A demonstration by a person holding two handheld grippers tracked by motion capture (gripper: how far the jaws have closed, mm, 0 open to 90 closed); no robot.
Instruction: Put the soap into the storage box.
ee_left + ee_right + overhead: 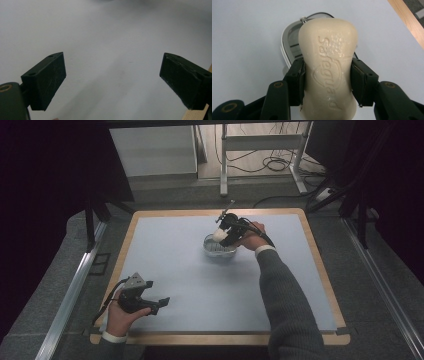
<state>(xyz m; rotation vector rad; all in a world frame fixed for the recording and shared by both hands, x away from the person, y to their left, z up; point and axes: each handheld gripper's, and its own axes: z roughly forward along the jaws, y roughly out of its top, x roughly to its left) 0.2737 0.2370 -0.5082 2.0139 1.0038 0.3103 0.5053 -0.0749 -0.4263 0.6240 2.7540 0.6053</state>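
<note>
A pale blue mat (200,285) covered the wooden table (320,265). Near the front edge, the left gripper (159,303) rested with its jaws wide apart and nothing between them. Farther back, the right gripper (327,77) squeezed a cream bar of soap (328,72) marked "Safeguard", just above a soap dish (290,40). The soap hid most of the dish.

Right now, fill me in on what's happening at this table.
A person works with a gripper in each hand. The right gripper is shut on a cream bar of soap stamped Safeguard, holding it just above a small soap dish near the middle of the pale blue table mat. The left gripper sits open and empty near the table's front left corner.
</note>
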